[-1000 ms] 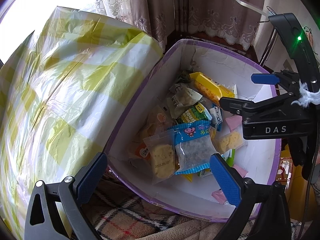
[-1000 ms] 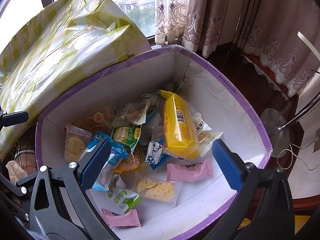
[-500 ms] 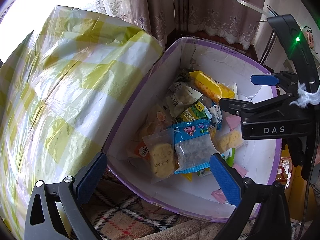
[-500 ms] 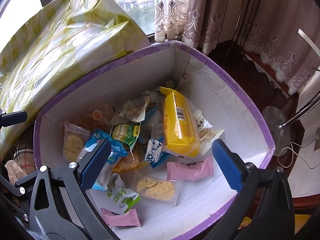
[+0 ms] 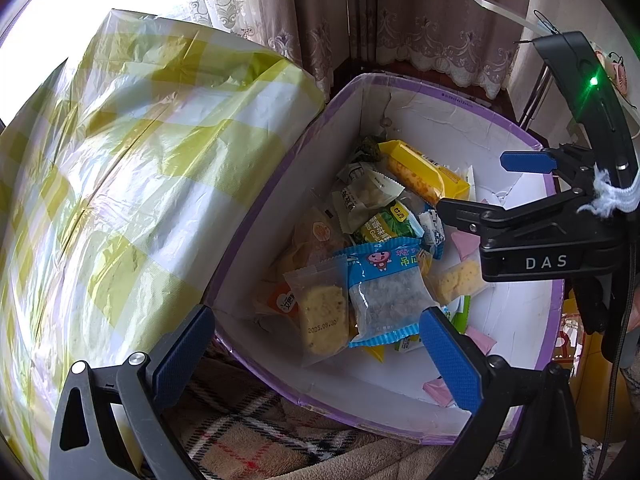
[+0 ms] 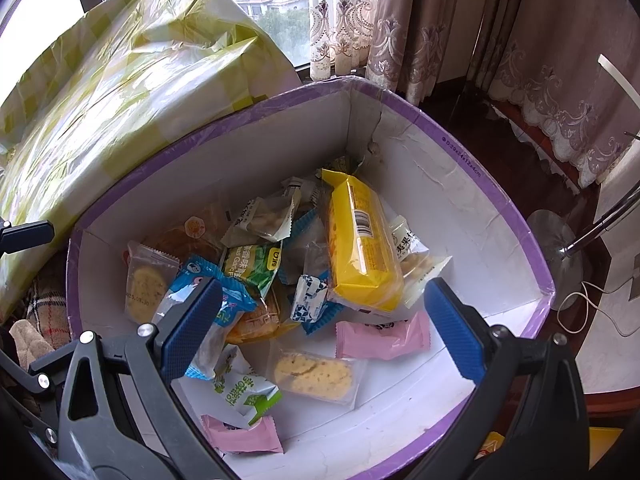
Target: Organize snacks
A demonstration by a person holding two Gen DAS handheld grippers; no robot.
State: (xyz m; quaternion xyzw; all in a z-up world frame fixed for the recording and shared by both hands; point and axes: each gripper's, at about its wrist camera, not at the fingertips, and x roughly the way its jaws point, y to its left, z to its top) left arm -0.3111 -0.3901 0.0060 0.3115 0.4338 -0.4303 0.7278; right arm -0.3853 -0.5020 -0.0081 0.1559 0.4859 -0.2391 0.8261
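Note:
A white box with a purple rim holds several wrapped snacks. Among them are a long yellow pack, a blue-edged pack, clear cracker packs, a green pack and pink packs. My left gripper is open and empty, above the box's near edge. My right gripper is open and empty, over the box; it also shows in the left wrist view.
A large bundle wrapped in yellow-and-white checked plastic leans against the box's left side. A plaid blanket lies under the box. Curtains and a metal lamp stand are beyond it.
The right gripper has moved slightly closer over the box. The left gripper has hardly moved. Both stay open and empty.

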